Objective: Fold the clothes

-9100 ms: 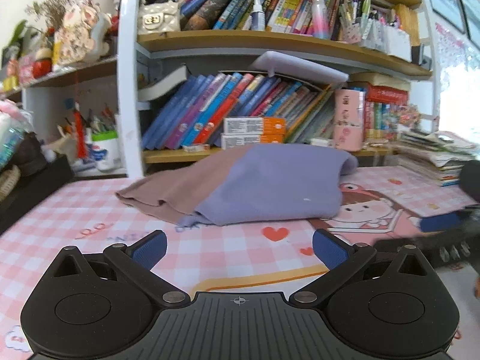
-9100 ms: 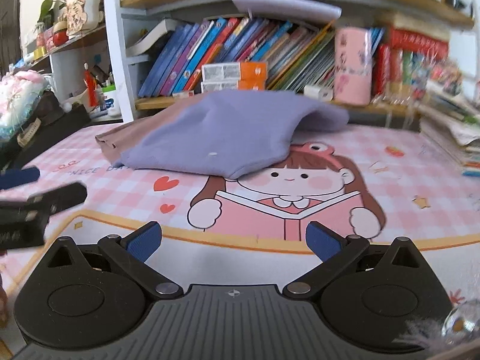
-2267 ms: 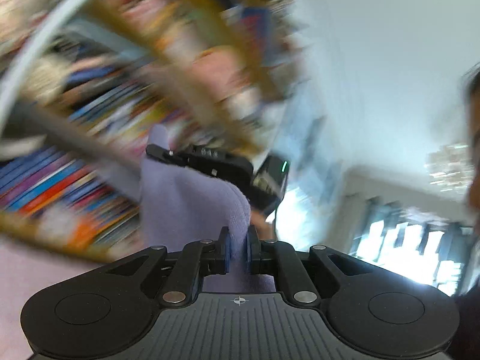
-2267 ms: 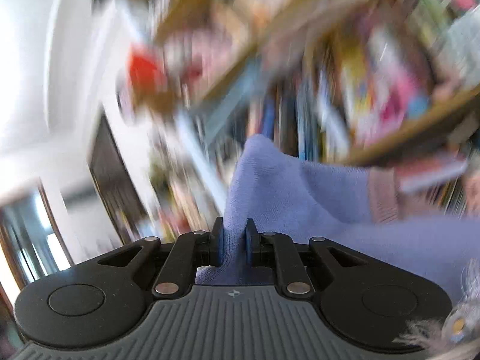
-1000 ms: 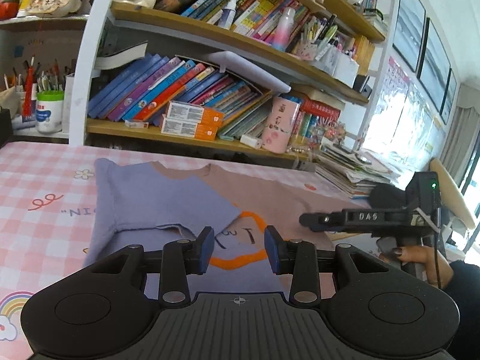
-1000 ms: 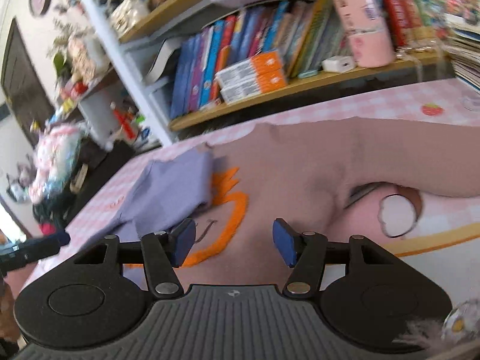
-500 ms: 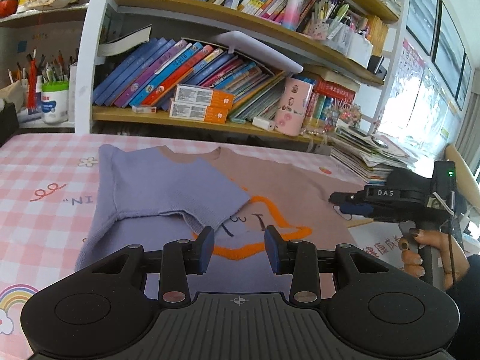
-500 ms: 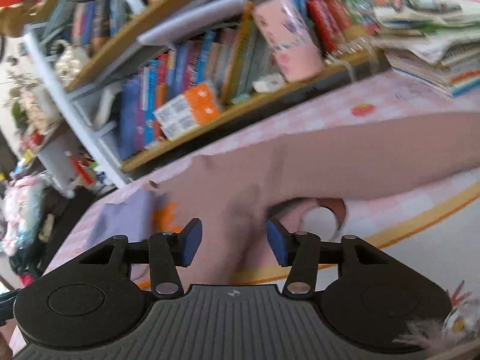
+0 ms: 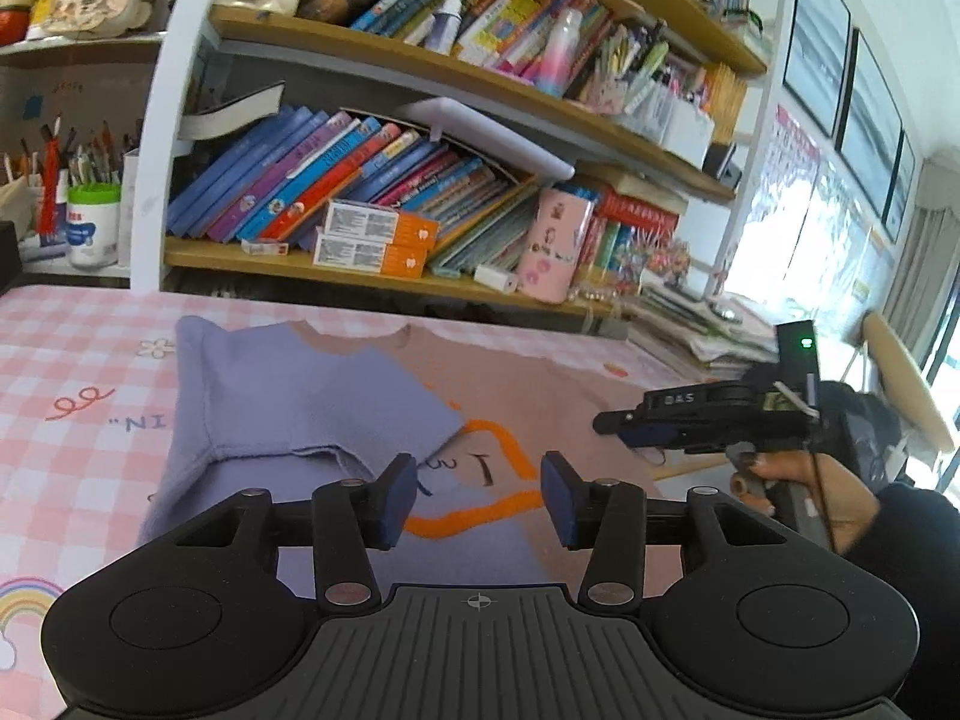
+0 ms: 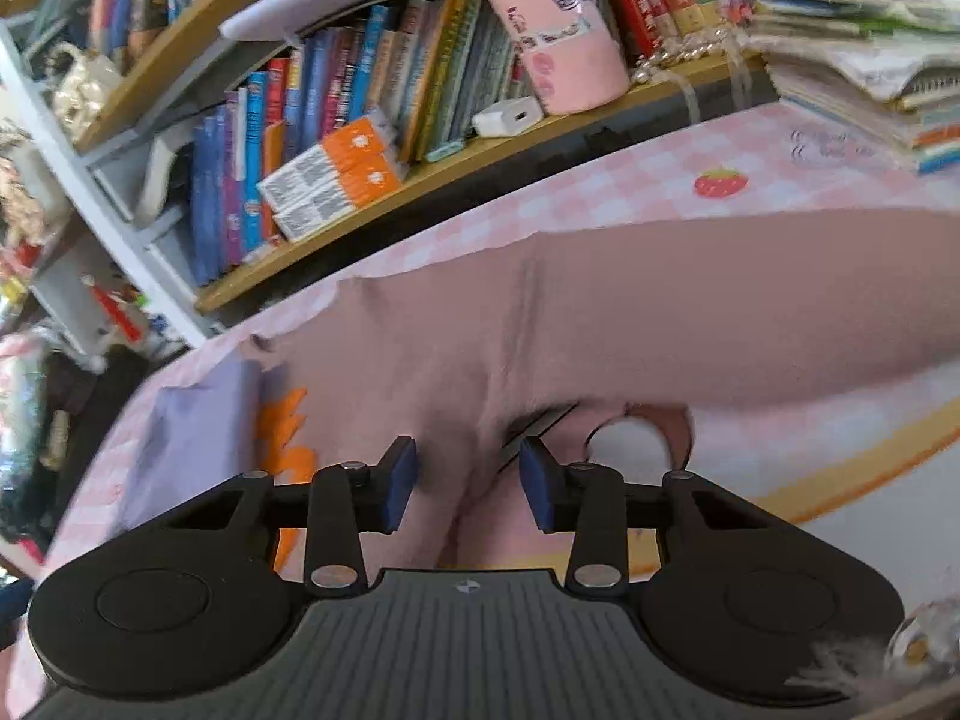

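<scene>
A: Location of the garment?

B: The sweater [image 9: 372, 420] lies spread on the pink checked table mat [image 9: 78, 372], ahead of and below both sets of fingers. One half is lilac, the other dusty pink, with an orange outline [image 9: 498, 468] on the chest. The lilac sleeve [image 9: 288, 402] is folded in across the body, its cuff edge lying just beyond the left gripper's left fingertip.

A: Left gripper?

B: The left gripper [image 9: 477, 501] hovers over the sweater's lower chest. Its jaws are opening; the blue pads stand spread, nothing pinched between them, the orange outline showing through the gap.

A: Right gripper?

B: The right gripper [image 10: 468, 489] is low over the pink half [image 10: 630, 312], near the underarm where the pink sleeve [image 10: 780, 312] runs off to the right of the fingers. Its jaws are closing; the pads are apart, with pink fabric in the gap. Whether they touch the cloth cannot be told. In the left view, a hand [image 9: 810, 492] holds this gripper to the right of the left fingers.

A: Beyond the garment?

B: A bookshelf [image 9: 384, 267] with leaning books, past the far edge of the mat.
</scene>
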The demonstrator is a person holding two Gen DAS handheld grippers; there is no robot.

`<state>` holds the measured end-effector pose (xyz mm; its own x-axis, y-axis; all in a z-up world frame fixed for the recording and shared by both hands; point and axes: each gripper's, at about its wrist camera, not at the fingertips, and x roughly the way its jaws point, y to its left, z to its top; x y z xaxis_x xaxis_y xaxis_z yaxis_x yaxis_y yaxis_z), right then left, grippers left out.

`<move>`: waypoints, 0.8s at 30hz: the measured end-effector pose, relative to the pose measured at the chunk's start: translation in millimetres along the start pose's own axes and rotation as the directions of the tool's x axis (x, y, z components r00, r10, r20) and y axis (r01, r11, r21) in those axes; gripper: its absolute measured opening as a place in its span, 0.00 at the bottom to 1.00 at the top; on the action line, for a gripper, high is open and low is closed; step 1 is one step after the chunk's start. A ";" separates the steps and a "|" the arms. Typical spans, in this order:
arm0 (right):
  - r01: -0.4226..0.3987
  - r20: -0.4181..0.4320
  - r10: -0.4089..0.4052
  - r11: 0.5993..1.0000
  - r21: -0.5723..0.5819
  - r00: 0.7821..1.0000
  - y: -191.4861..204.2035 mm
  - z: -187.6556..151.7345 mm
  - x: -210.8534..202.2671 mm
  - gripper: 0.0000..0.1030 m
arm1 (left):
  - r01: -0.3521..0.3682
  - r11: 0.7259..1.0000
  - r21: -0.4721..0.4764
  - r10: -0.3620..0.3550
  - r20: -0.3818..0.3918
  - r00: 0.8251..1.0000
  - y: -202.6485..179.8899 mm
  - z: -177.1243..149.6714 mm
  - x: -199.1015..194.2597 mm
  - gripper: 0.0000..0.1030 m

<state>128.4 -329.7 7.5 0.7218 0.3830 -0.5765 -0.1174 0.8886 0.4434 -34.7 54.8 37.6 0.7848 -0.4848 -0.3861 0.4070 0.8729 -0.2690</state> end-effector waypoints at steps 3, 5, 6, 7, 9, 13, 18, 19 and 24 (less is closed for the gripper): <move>0.025 0.003 -0.025 1.000 0.001 1.000 -0.1 4.2 5.8 0.33 | -0.001 1.000 -0.010 0.001 0.006 1.000 7.3 -1.3 -8.5 0.44; 0.032 0.015 -0.032 0.999 0.007 0.999 0.6 3.9 7.9 0.33 | -0.008 1.000 -0.030 0.009 0.024 1.000 14.4 -0.6 -14.5 0.45; 0.033 0.020 -0.033 0.999 0.014 0.999 0.7 4.1 9.3 0.33 | -0.012 0.999 -0.038 0.014 0.032 0.999 17.5 -0.5 -17.0 0.45; 0.031 0.027 -0.032 0.999 0.024 0.999 -0.1 4.1 10.4 0.33 | -0.020 0.999 -0.042 0.021 0.039 0.999 20.6 -0.9 -19.6 0.46; 0.027 0.044 -0.030 0.998 0.048 0.999 -1.7 3.2 11.1 0.30 | -0.063 0.997 -0.037 0.064 0.040 0.997 26.3 -2.9 -24.2 0.50; 0.052 0.060 -0.055 0.998 0.041 0.997 1.8 1.5 11.6 0.26 | -0.236 0.972 -0.012 0.236 0.000 0.972 37.4 -5.9 -23.5 0.54; 0.044 0.061 -0.046 0.998 0.041 0.997 0.4 1.5 14.2 0.25 | -0.320 0.947 0.033 0.321 -0.025 0.947 45.0 -9.2 -15.7 0.60; 0.041 0.062 -0.044 0.998 0.046 0.997 -1.2 1.7 13.9 0.22 | -0.339 0.939 0.063 0.342 -0.031 0.939 44.5 -10.5 -13.5 0.60; 0.022 0.082 -0.026 0.998 0.054 0.996 -6.2 1.6 10.9 0.11 | -0.410 0.899 0.158 0.422 -0.053 0.905 50.4 -13.5 -4.8 0.50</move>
<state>138.0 -331.4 -0.4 0.7779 0.3375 -0.5300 -0.0641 0.8818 0.4673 -24.2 100.3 14.0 0.8574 -0.0734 -0.5094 0.1178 0.9915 0.0555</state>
